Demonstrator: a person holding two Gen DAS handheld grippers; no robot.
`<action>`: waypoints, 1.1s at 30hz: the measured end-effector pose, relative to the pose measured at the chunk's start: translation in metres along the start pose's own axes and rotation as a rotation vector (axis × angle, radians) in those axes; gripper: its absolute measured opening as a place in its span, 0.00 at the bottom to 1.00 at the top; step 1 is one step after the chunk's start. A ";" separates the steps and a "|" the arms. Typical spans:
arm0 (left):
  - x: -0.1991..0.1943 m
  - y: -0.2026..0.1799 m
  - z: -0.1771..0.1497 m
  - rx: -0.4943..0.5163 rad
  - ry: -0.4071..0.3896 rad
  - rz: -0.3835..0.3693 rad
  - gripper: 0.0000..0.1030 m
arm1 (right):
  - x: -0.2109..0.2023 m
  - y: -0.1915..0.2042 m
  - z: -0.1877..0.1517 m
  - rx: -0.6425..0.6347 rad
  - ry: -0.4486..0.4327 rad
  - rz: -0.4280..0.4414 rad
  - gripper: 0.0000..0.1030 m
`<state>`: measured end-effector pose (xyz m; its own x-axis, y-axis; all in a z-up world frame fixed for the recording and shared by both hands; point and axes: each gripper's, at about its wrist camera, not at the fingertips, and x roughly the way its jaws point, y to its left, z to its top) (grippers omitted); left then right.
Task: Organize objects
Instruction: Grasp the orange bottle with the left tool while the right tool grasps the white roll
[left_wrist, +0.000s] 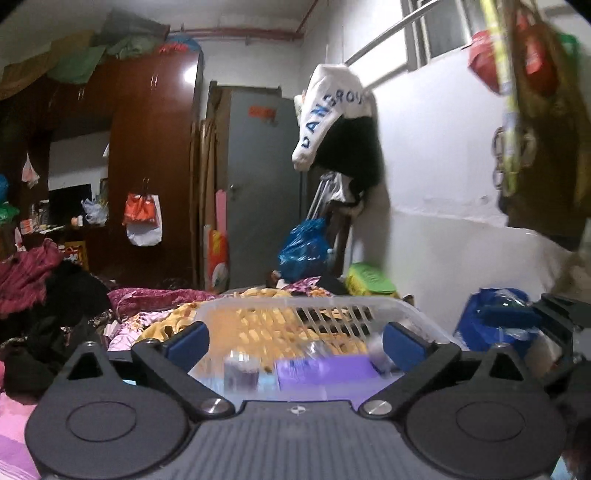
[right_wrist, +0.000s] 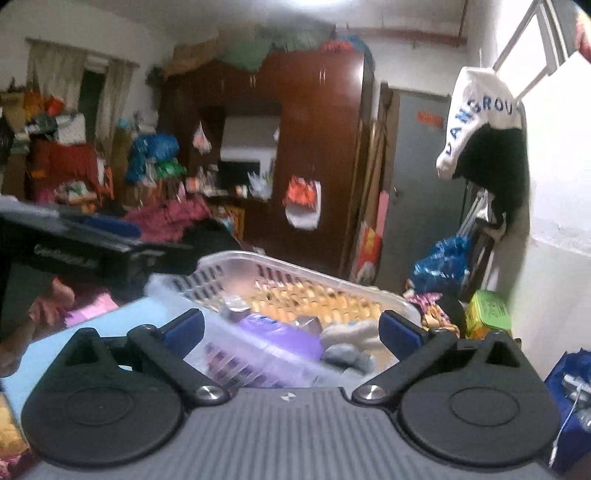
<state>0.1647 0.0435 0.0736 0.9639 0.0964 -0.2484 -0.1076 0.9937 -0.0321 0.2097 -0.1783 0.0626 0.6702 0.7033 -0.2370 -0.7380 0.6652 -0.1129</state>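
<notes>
A clear plastic basket (right_wrist: 295, 273) with slotted walls sits on a cluttered bed, and we see it from both wrist cameras, directly ahead of each gripper. Inside it lie a purple packet (right_wrist: 280, 334), a grey folded cloth (right_wrist: 347, 356) and a small dark jar (left_wrist: 242, 371), all blurred; we cannot tell what else it holds. In the right wrist view the basket looks tilted, its far rim higher on the left.

Our left gripper (left_wrist: 293, 343) has its blue-padded fingers (left_wrist: 188, 343) spread wide, gripping nothing, the basket's near side framed between them. Our right gripper (right_wrist: 291, 330) is likewise spread apart and empty, fingers (right_wrist: 400, 328) flanking the basket's near edge without visibly touching it. The left gripper also appears at the left edge of the right wrist view, a dark blurred shape.

Around the basket we see a yellow patterned blanket (left_wrist: 173, 319) and heaped magenta bedding (left_wrist: 26, 273). Beyond stand a dark red wardrobe (left_wrist: 155, 155), a grey door (left_wrist: 262, 177) and a white garment (left_wrist: 328, 110) with blue lettering hanging by the wall. A blue plastic bag (left_wrist: 304, 247) rests near the corner.
</notes>
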 end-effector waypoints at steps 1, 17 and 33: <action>-0.009 0.000 -0.011 0.004 -0.006 -0.012 1.00 | -0.004 0.000 -0.006 0.015 -0.015 0.010 1.00; 0.042 0.011 -0.093 0.021 0.255 0.010 1.00 | 0.028 -0.026 -0.074 0.231 0.118 -0.017 1.00; 0.066 -0.018 -0.086 0.071 0.361 0.078 1.00 | 0.038 -0.026 -0.086 0.202 0.157 -0.065 0.91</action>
<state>0.2092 0.0272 -0.0258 0.8040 0.1583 -0.5732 -0.1483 0.9868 0.0645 0.2473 -0.1907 -0.0264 0.6839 0.6201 -0.3843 -0.6523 0.7557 0.0585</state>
